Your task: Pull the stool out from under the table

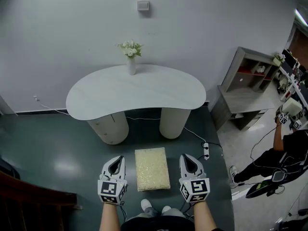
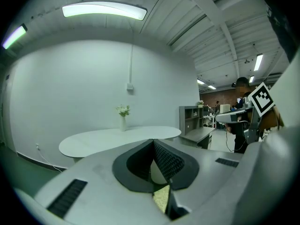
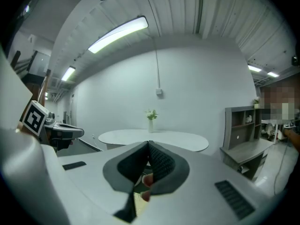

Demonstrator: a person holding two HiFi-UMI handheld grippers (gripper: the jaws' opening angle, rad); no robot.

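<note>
The stool (image 1: 152, 169), a low rectangular one with a cream, nubbly top, stands on the dark floor (image 1: 57, 148) in front of the white kidney-shaped table (image 1: 96, 100); the head view shows it clear of the table's front edge and of the two round pedestal legs (image 1: 110, 126), with open floor between; so the pull looks all but finished. The left tool (image 1: 116, 160) and the right tool (image 1: 188, 157) flank the stool's long sides; each has its jaws pressed together on nothing (each tool's own view shows the ribbed pads meeting at the tip), and neither appears to touch the stool. If it needs to come further, I judge the sound way is to spread both tools, take the two long edges at matching points about midway along, and draw straight back with equal effort, so the stool does not yaw toward one leg; keeping it low and level should stop it tipping. The person's shoes (image 1: 154, 207) sit just behind the stool's near end, so a step back would likely have to come first. The power strip (image 1: 206, 150) and its cable lie near the right tool; better to keep the pull off that side.
</note>
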